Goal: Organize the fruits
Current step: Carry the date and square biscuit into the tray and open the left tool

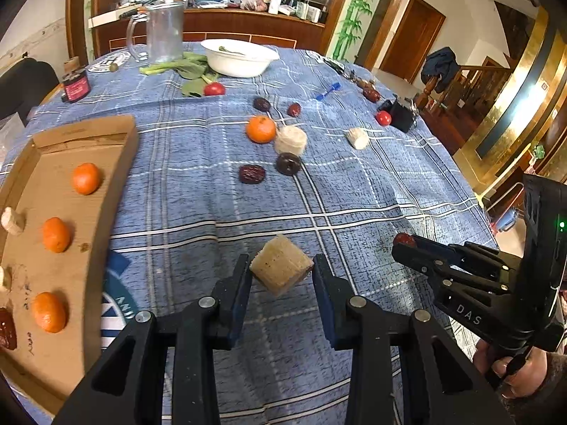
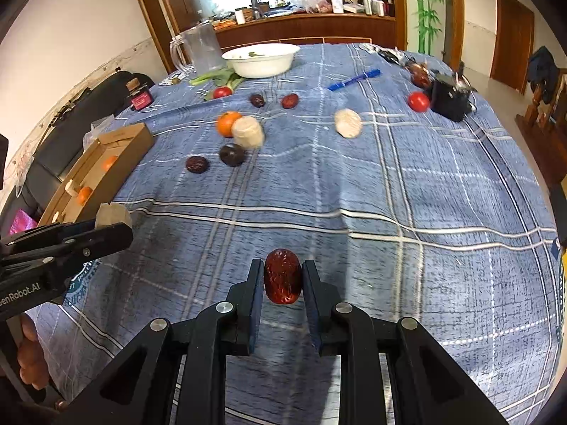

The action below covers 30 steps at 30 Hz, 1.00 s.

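My left gripper [image 1: 282, 269] is shut on a pale sugarcane chunk [image 1: 281, 268] and holds it above the blue cloth; it also shows in the right wrist view [image 2: 112, 215]. My right gripper [image 2: 282, 276] is shut on a red date [image 2: 282, 275], seen in the left wrist view [image 1: 404, 239] too. A cardboard tray [image 1: 117, 163] at the left holds three oranges [image 1: 86, 178], cane pieces [image 1: 12, 221] and a date [image 1: 7, 329]. Mid-table lie an orange [image 1: 261, 128], two cane chunks [image 1: 291, 140], several dates [image 1: 252, 174] and cherry tomatoes [image 1: 383, 118].
A white bowl [image 1: 241, 58], a clear jug [image 1: 164, 32], leafy greens [image 1: 184, 69] and a small jar [image 1: 75, 86] stand at the far side. A blue pen [image 1: 328, 91] and a black object [image 1: 400, 115] lie at the right. The table edge drops off right.
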Motion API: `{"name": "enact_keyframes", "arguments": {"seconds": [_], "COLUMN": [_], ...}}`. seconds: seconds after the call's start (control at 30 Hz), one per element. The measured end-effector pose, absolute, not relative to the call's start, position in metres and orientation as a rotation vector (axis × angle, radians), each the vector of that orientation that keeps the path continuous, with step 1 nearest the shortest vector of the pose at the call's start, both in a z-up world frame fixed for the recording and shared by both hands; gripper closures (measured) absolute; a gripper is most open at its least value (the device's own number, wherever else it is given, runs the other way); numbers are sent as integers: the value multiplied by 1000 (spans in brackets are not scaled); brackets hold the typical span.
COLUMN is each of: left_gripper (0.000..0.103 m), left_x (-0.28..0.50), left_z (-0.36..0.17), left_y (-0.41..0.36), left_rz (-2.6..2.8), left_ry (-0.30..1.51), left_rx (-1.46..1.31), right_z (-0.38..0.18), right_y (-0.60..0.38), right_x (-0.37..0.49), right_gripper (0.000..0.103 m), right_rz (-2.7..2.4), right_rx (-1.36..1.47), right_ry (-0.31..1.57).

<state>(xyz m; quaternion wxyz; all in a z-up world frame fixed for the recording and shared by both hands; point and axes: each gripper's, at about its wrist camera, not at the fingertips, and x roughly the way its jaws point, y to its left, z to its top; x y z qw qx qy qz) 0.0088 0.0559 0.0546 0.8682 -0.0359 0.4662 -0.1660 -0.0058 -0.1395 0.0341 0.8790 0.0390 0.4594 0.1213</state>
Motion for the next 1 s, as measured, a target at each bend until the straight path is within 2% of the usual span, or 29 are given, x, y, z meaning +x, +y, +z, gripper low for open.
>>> {"name": "enact_keyframes", "arguments": {"seconds": [0.6,1.0], "left_gripper": [69,69], "left_x": [4,4], "left_z": [82,77], "left_y": [172,266], "left_rz": [-180,5], "left_ry": [896,885], "left_rx": [-168,-205], "right_z": [64,77], "right_y": [-34,54], "right_x": [26,62], "right_gripper": [80,79], "right_rz": [399,526], "right_rx": [27,-14], "right_ry": [914,910]}}
